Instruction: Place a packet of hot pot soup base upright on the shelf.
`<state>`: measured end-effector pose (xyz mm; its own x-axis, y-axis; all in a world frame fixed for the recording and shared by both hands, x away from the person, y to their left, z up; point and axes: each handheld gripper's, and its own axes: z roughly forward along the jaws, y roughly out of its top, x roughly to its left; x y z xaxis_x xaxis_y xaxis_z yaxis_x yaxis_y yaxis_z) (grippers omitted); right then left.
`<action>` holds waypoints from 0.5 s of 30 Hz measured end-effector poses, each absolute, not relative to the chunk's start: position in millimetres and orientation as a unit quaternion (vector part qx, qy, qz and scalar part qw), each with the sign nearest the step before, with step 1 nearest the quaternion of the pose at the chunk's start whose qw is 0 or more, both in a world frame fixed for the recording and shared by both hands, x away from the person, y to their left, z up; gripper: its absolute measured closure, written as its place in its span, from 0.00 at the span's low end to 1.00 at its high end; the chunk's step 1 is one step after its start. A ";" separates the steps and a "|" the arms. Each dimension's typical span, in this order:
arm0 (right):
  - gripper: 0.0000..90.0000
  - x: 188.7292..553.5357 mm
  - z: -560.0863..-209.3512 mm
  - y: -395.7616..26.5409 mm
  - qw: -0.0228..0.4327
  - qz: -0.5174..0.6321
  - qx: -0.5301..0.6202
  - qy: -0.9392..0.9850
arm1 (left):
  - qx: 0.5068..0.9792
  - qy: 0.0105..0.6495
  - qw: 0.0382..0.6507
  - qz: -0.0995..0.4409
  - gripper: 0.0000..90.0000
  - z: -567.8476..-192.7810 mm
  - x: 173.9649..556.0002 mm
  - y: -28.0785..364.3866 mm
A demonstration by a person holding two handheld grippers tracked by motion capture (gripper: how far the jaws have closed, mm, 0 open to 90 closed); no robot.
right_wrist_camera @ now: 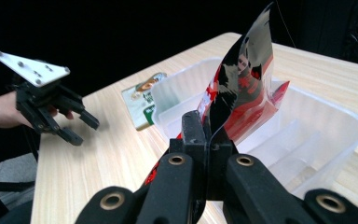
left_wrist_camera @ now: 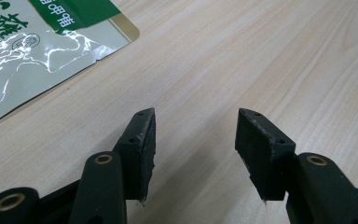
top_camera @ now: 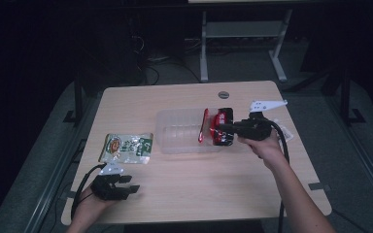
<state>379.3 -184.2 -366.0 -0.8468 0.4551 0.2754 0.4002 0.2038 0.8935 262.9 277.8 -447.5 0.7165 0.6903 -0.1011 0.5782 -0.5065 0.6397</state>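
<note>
My right gripper (top_camera: 219,127) (right_wrist_camera: 209,128) is shut on a shiny red and black snack packet (top_camera: 221,127) (right_wrist_camera: 242,100), holding it upright over the right end of a clear plastic bin (top_camera: 182,132) (right_wrist_camera: 331,126). A green and white snack packet (top_camera: 126,147) (left_wrist_camera: 32,51) (right_wrist_camera: 144,99) lies flat on the wooden table left of the bin. My left gripper (top_camera: 135,183) (left_wrist_camera: 195,140) (right_wrist_camera: 80,128) rests low near the table's front left corner, open, with only bare tabletop between its fingers.
The wooden table (top_camera: 199,184) ends close behind the left hand. A small pale packet (top_camera: 286,131) lies by the right hand near the right edge. A round grommet (top_camera: 223,94) sits at the table's back. Desk legs (top_camera: 204,48) stand beyond.
</note>
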 end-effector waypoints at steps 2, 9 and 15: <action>1.00 380.8 -368.1 -183.7 0.025 0.563 0.278 0.778 | 0.864 0.367 0.335 0.082 0.53 -447.8 262.8 277.5; 1.00 387.7 -375.3 -176.8 0.026 0.550 0.284 0.785 | 0.865 0.363 0.336 0.083 0.52 -447.3 262.7 276.8; 1.00 392.8 -378.9 -174.4 0.021 0.551 0.289 0.782 | 0.865 0.362 0.337 0.082 0.52 -447.8 262.6 276.9</action>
